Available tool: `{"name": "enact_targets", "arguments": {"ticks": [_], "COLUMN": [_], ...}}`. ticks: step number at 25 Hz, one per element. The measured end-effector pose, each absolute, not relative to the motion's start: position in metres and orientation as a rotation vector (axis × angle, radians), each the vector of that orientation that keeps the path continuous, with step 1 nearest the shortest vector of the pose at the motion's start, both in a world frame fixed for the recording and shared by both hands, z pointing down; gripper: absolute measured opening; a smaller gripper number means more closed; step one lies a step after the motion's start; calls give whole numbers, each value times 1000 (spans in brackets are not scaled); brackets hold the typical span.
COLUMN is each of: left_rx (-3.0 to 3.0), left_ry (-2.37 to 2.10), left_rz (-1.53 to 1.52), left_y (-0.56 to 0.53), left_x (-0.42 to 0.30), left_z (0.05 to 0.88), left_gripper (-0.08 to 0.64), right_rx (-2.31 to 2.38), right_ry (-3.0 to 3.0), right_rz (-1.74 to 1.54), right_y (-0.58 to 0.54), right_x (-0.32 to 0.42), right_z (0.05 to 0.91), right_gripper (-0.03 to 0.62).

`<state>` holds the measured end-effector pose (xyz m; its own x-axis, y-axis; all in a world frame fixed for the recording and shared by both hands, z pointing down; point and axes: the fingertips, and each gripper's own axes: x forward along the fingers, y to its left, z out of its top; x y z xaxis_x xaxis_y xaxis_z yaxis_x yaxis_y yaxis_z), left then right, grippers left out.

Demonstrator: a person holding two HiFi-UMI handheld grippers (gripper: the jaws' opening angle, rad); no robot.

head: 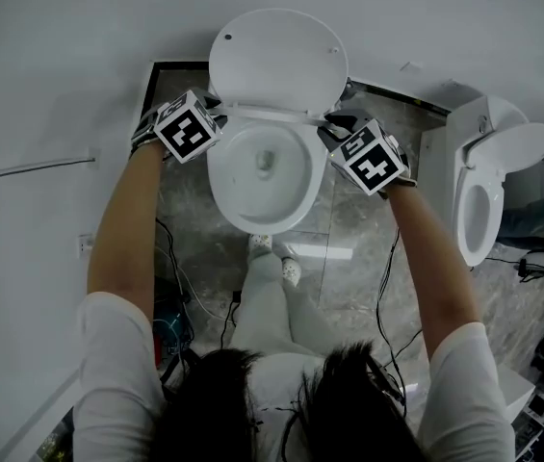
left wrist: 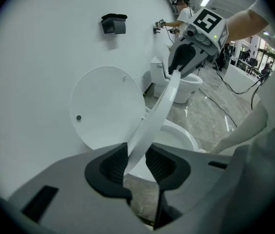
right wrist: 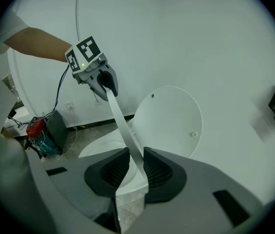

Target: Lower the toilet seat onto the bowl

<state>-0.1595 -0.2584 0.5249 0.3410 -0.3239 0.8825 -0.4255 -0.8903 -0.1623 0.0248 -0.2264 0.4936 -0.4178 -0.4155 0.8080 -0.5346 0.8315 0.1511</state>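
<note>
**A:** Your left gripper (left wrist: pixel 137 149) has the toilet seat (left wrist: pixel 154 116) running edge-on between its jaws. The rim fills the gap at the tips, so the pads are clamped on both of its faces.

**B:** It's the same on your other side. Your right gripper (right wrist: pixel 136 152) has its jaws closed on the opposite rim, and the white band passes straight between the ribbed pads.

**A:** From your head view, you hold the seat at its two sides. One gripper is to the left of the bowl (head: pixel 219 176) and one to the right, each with its marker cube facing up at you.

**B:** The seat is partway. It tilts clear of the lid (head: pixel 276 56), which stands upright against the white wall (head: pixel 50 65), and it isn't down on the bowl. Both gripper views show it slanting across with the open bowl beyond it.

**A:** The bowl stands on the grey marbled floor (head: pixel 349 219), and your shoes (head: pixel 291 274) are just in front of it.

**B:** To your right, well apart, there's a second toilet (head: pixel 512 147) with its seat raised. Black cables (head: pixel 382 296) trail over the floor beside you. Your right gripper view also catches a red-topped device (right wrist: pixel 36 128) by the wall, beyond your left arm.
</note>
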Motion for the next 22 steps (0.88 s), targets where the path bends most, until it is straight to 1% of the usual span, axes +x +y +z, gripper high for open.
{"name": "enact_targets", "arguments": {"ticks": [6,7,9,10,22], "left_rx": [2464,2464,2465,2463,2417], "left_ry": [-591,-577,-549,-539,-433], "left_rz": [1654,1639,1592,1580,1567], "left_y": [-236,-233,-228,-226,-191], "left_x": [-162,-161,-157,-156,-162], "left_z": [533,534,533,532,536], "left_gripper": [127,136,185,190,184], "right_rx": [627,626,619,611,526], "right_ry": [-2054,-2055,-2056,-2055,-2036], "right_rz": [175,178,187,190,199], "right_y": [-206,-203,-200,-198,-168], "right_x": [21,21,22,22,16], "right_z": [503,504,506,506,524], "right_gripper": [109,110,112,112,121]}}
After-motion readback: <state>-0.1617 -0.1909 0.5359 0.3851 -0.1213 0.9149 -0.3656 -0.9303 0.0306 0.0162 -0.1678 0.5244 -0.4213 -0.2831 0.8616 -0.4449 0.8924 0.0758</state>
